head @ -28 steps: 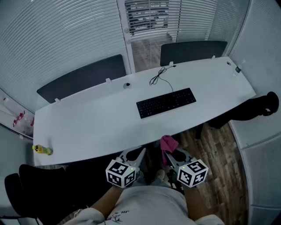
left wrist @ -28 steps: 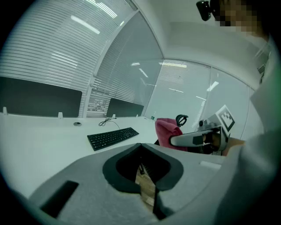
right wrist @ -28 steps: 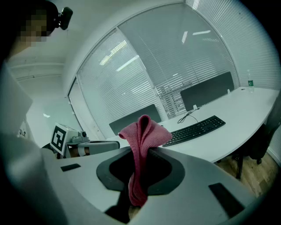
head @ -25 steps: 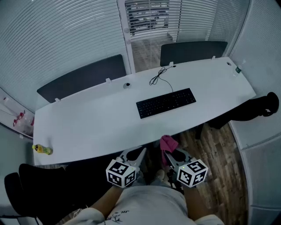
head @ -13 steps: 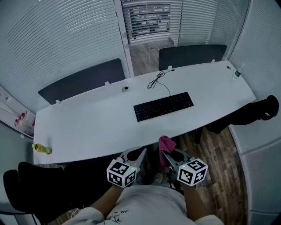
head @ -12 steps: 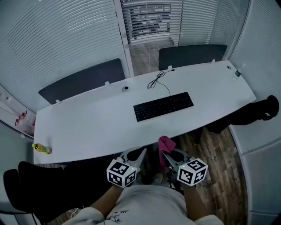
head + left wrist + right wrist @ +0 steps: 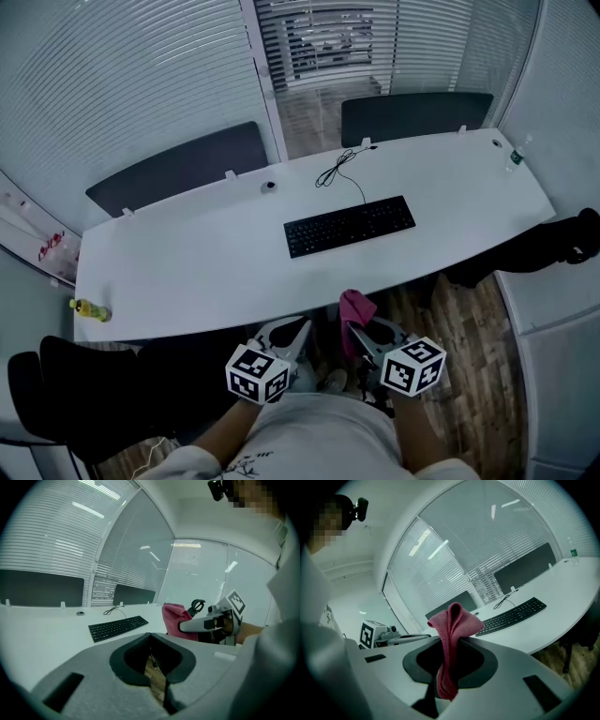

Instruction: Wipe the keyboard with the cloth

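A black keyboard [image 7: 350, 225] lies in the middle of the white table [image 7: 187, 272], its cable running to the far edge. Both grippers hang below the table's front edge, close to my body. My right gripper [image 7: 357, 330] is shut on a folded pink cloth [image 7: 356, 307], which sticks up from the jaws [image 7: 452, 620]. My left gripper [image 7: 297, 329] is shut with nothing in it. In the left gripper view the keyboard [image 7: 118, 627] lies ahead on the left, and the cloth [image 7: 176, 619] is at the right.
Two dark chairs [image 7: 178, 164] [image 7: 412, 105] stand behind the table in front of blinds. A yellow-green bottle [image 7: 89, 309] lies at the table's left end. A small bottle [image 7: 517, 154] stands at the far right corner. Another black chair [image 7: 534, 248] is at the right, on the wood floor [image 7: 469, 319].
The head view has shifted a little, so the table sits slightly differently in frame. Both grippers stay in place below the table edge, with the cloth still held.
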A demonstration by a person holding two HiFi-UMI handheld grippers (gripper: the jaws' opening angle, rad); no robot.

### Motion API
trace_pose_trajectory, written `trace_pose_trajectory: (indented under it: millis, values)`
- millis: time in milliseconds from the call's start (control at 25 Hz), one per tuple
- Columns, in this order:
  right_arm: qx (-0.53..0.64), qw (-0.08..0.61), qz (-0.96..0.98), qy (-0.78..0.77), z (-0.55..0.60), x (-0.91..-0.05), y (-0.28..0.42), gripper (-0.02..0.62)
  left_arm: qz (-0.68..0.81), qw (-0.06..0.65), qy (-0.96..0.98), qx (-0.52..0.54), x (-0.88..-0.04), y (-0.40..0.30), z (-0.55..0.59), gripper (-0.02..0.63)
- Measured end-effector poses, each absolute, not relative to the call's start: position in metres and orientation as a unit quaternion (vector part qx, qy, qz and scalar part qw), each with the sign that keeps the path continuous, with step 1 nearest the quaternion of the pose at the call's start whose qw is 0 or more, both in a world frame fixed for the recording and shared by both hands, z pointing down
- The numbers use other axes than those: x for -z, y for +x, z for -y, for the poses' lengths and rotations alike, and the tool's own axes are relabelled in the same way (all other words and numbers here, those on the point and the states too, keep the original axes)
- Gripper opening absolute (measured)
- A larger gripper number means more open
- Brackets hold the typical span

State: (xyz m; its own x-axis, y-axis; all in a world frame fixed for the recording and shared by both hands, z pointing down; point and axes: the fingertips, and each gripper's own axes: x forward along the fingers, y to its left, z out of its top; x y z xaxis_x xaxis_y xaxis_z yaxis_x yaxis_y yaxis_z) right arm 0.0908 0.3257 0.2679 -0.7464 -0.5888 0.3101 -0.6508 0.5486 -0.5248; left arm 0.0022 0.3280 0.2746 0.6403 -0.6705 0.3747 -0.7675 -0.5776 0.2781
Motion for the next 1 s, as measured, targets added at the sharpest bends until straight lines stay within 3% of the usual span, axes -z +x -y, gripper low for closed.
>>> trace_pose_trajectory:
  millis: [1000]
  values:
    - [-0.317, 0.066, 0.865, 0.383, -0.164, -0.273, 0.045, 0.06, 0.367, 0.208, 0.9, -0.108, -0.282, -0.035, -0.154, 0.011]
